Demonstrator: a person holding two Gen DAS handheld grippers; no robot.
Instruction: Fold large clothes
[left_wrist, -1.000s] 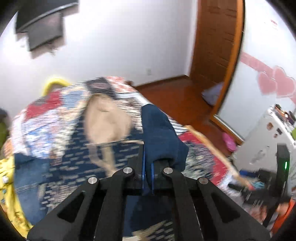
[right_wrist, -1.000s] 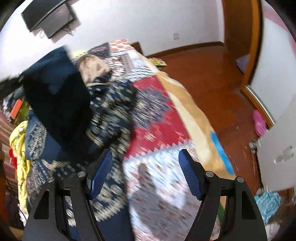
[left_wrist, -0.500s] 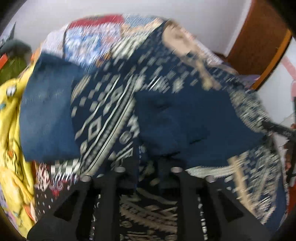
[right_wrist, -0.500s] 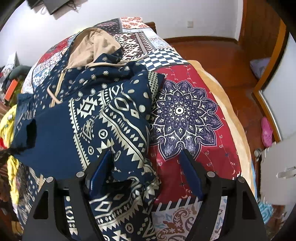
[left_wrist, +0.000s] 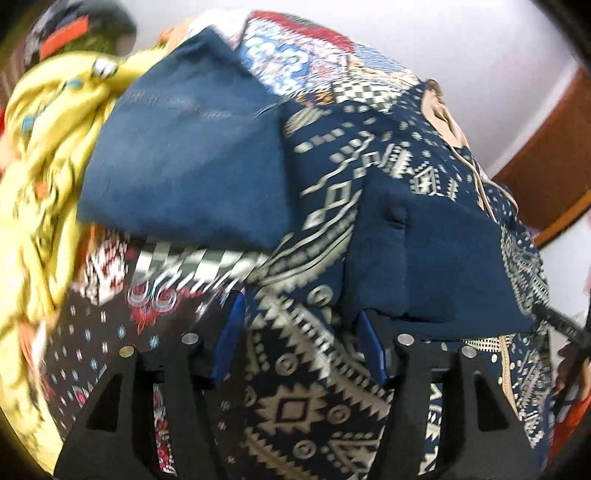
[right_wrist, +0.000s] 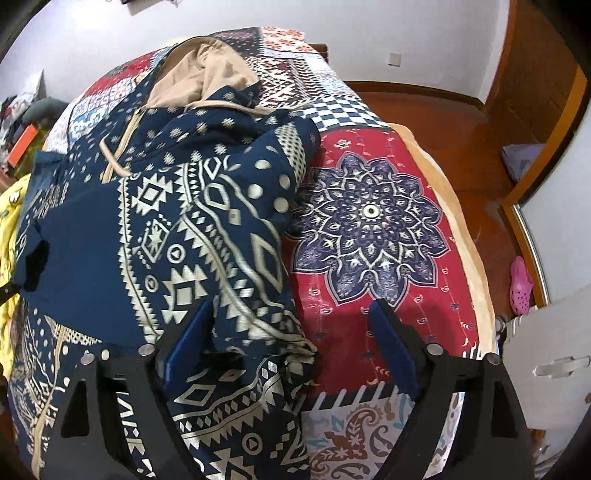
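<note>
Bed with patchwork-print quilt (right_wrist: 369, 221): red panel with navy mandala, checker patches, tan edge at 3 o'clock. Lying directly on it: navy hooded jacket with cream geometric print and beige hood lining (right_wrist: 207, 229), spread from centre to 9 o'clock, hood at 12. Plain blue folded cloth (left_wrist: 192, 155) at 10 o'clock in left view, touching jacket. Crumpled yellow printed fabric (left_wrist: 40, 184) at 9 o'clock, bed edge.
</note>
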